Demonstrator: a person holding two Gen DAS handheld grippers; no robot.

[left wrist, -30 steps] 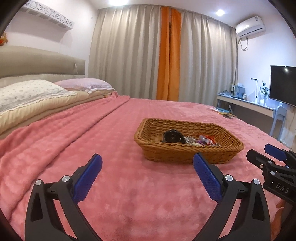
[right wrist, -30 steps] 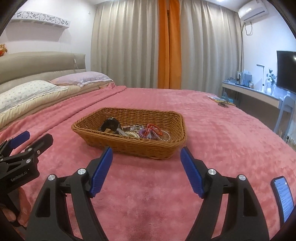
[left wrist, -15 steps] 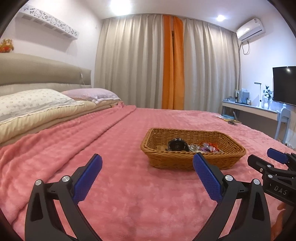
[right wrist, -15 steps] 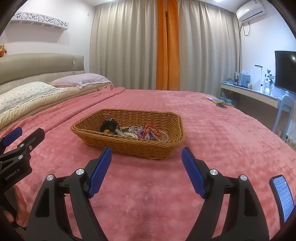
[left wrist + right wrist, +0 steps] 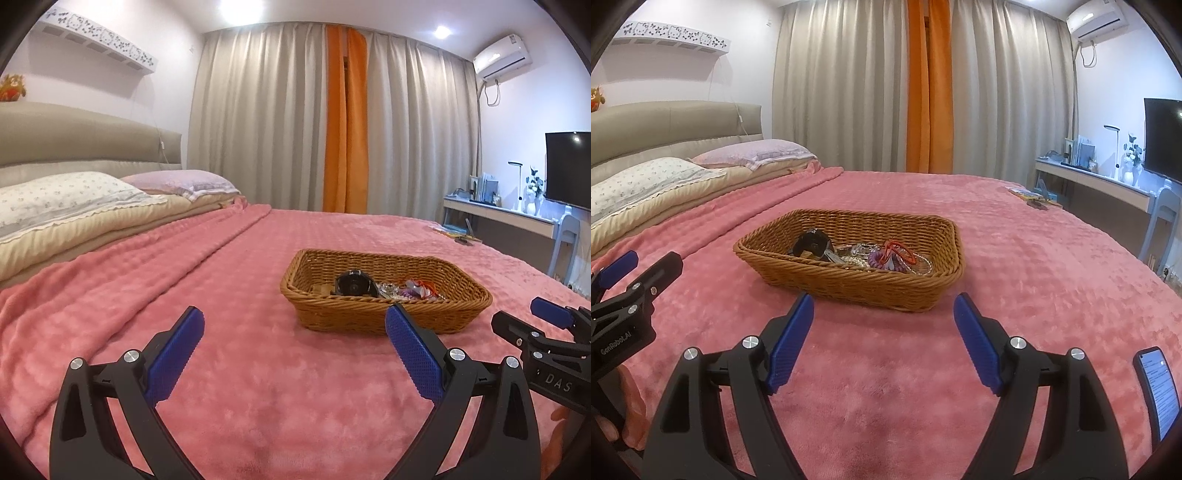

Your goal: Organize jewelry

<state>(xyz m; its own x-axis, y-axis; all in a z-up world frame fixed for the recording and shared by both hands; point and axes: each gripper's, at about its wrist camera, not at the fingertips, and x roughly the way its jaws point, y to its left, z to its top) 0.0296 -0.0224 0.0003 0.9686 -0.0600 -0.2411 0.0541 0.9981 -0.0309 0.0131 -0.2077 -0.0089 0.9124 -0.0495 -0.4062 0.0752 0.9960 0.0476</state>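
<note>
1. Pillows lie along the bed's head edge at the far left, on beige bedding, with the pink blanket covering the rest of the bed.
2. The left gripper hovers low over the blanket near the bed's front edge, released, its blue pads spread wide with nothing between them. In the right wrist view it shows at the left border, also spread.
3. The basket sits on the blanket around the middle of the bed, ahead of both grippers and apart from them. In the left wrist view it lies ahead and to the right.
4. Inside the basket, a black watch lies at the left end, and the jewelry is heaped from the middle to the right: a purple coil, red and orange pieces, beads and silvery bits, tangled too closely to tell apart.
5. The right gripper hovers over the blanket just in front of the basket, released, holding nothing. The left wrist view catches it at the right border.
6. A phone shows at the right border, its screen lit.
7. Small items lie near the bed's far right edge, too small to identify.
</note>
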